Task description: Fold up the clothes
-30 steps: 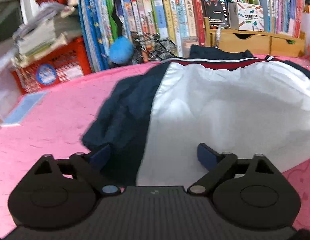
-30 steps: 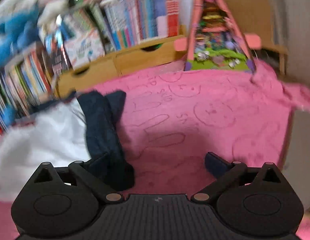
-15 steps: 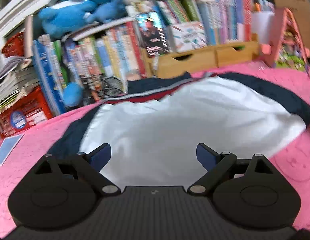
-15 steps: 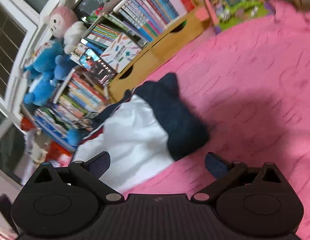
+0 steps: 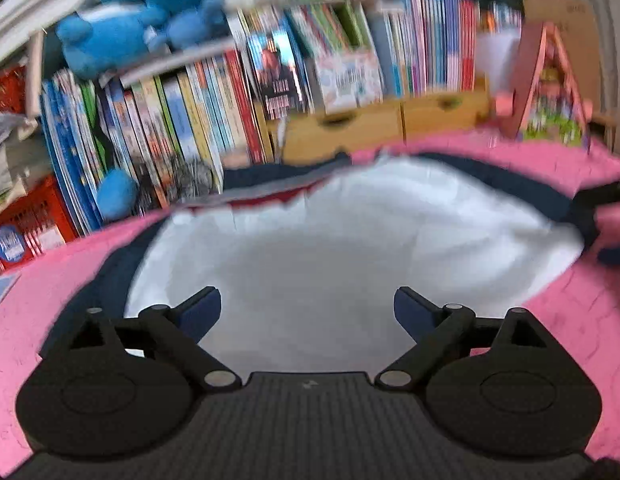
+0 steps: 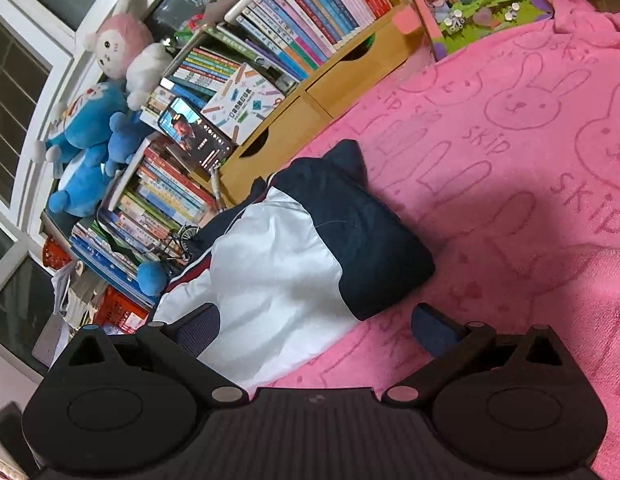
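Observation:
A white and navy jacket (image 5: pixel 330 240) with a red and grey stripe lies folded on the pink bunny-print blanket (image 5: pixel 582 320). It also shows in the right wrist view (image 6: pixel 286 272), white middle with navy sleeves folded in. My left gripper (image 5: pixel 307 308) is open and empty, held just above the jacket's near white edge. My right gripper (image 6: pixel 316 326) is open and empty, held over the jacket's near right corner, its left finger above the white cloth and its right finger above the blanket (image 6: pixel 530 184).
Behind the jacket stand rows of books (image 5: pixel 190 120), wooden drawers (image 5: pixel 382 128), a red crate (image 5: pixel 26 232), blue plush toys (image 6: pixel 86 148), a lit phone (image 6: pixel 194 132) and a pink toy house (image 5: pixel 546 92). The blanket stretches open to the right.
Both grippers have lifted back from the jacket's navy sleeves. The left view swung right to centre on the white cloth; the right view tilted and swung left toward the jacket.

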`<action>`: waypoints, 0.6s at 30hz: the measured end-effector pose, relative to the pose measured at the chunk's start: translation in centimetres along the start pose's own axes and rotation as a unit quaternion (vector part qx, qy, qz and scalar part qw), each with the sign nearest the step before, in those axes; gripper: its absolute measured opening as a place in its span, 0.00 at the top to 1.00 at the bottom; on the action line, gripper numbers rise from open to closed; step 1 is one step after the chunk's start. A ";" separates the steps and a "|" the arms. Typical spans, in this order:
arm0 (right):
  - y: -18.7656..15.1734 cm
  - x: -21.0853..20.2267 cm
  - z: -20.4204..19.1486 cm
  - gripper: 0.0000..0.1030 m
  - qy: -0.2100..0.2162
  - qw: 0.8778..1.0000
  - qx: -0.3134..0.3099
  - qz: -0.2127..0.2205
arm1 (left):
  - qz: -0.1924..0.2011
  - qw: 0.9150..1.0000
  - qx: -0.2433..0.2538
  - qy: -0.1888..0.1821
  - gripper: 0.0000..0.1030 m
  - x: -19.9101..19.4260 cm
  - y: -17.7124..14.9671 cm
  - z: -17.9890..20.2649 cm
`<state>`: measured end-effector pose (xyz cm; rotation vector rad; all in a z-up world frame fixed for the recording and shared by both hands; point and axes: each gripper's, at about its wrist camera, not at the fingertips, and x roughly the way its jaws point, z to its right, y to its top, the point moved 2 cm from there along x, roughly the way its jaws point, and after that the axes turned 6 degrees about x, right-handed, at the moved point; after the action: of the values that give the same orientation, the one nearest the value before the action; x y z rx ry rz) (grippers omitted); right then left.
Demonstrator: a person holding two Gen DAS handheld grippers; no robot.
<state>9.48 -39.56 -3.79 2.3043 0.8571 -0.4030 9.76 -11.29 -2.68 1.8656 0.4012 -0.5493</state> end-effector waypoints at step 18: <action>1.6 4.8 -2.1 0.37 -0.086 0.995 -0.034 0.041 | -0.037 0.997 -0.061 -0.041 0.01 1.9 -0.3 -1.8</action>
<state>14.24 -36.90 -3.77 2.1969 0.6794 -0.5210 11.48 -9.46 -3.47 1.7101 0.4410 -0.6352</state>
